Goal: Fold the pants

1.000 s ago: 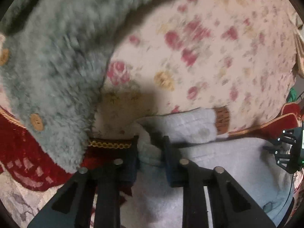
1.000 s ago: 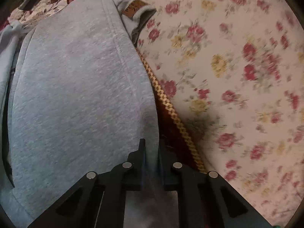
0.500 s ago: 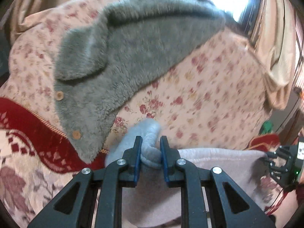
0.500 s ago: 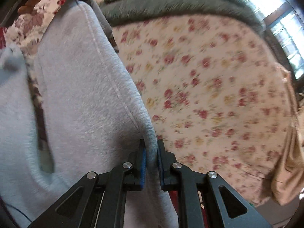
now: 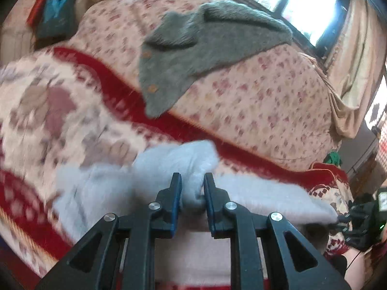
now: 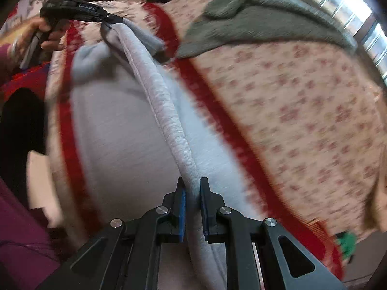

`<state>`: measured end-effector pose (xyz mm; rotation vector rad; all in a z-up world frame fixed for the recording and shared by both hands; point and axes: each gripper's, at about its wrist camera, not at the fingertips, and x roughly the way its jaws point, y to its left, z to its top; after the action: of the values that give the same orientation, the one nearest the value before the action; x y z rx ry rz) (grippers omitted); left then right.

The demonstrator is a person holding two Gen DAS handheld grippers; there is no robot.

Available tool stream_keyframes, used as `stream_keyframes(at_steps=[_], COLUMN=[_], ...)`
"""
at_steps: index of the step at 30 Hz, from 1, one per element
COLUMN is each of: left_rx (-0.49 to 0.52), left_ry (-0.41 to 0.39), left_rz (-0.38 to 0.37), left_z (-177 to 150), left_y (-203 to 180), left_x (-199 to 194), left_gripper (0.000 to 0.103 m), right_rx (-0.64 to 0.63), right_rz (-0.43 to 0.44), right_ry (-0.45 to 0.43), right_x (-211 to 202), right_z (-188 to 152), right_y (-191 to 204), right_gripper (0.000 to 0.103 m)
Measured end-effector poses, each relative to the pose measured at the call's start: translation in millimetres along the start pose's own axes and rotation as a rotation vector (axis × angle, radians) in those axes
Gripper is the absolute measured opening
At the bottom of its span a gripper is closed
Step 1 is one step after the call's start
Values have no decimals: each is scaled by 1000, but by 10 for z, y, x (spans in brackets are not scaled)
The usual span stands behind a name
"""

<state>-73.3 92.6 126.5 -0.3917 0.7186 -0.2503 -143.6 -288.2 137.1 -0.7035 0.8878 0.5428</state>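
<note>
Item: light grey fleece pants, raised off the red-bordered floral bed cover; a second ago they lay flat on it. Left gripper clamped on one bunched end; right gripper clamped on the taut folded edge. Judgement: fold carry-over under way. Adjacent: grey fuzzy buttoned cardigan.
</note>
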Motion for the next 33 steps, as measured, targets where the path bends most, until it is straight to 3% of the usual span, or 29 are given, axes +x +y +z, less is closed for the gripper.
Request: stream_keyframes(at_steps=[6, 9, 10, 11, 13, 15, 20, 22, 24, 25, 30, 33], left_rx=[-76, -33, 13, 35, 34, 14, 107, 183, 254, 297, 442, 496], left_ry=[46, 46, 27, 12, -36, -78, -84, -53, -34, -24, 27, 64], left_rz=[55, 87, 114, 129, 104, 87, 199, 227, 273, 302, 352, 441], left_z=[-369, -422, -423, -423, -422, -378, -225, -175, -156, -149, -65, -24], left_y=[420, 406, 328, 277, 241, 249, 87, -50, -182, -260, -627, -740], left_x=[-99, -139, -181, -214, -326, -393, -309, -171, -31, 55, 501, 866], left_gripper=[14, 20, 31, 55, 87, 88, 88, 89, 89, 89, 89, 89], right_rx=[108, 124, 124, 133, 143, 155, 178, 227, 292, 328, 389, 451], right_rz=[94, 100, 96, 90, 86, 99, 108, 152, 199, 227, 260, 300], right_ry=[49, 87, 101, 95, 81, 75, 86, 73, 34, 9, -25, -44], right_x=[343, 585, 690, 717, 698, 666, 635, 588, 501, 440, 333, 338], right_z=[-368, -539, -588, -609, -626, -643, -638, -590, -576, -570, -518, -489], right_y=[396, 575, 612, 632, 630, 614, 621, 557, 521, 497, 423, 359], right_gripper=[11, 11, 12, 13, 16, 17, 22, 35, 74, 78, 79, 79])
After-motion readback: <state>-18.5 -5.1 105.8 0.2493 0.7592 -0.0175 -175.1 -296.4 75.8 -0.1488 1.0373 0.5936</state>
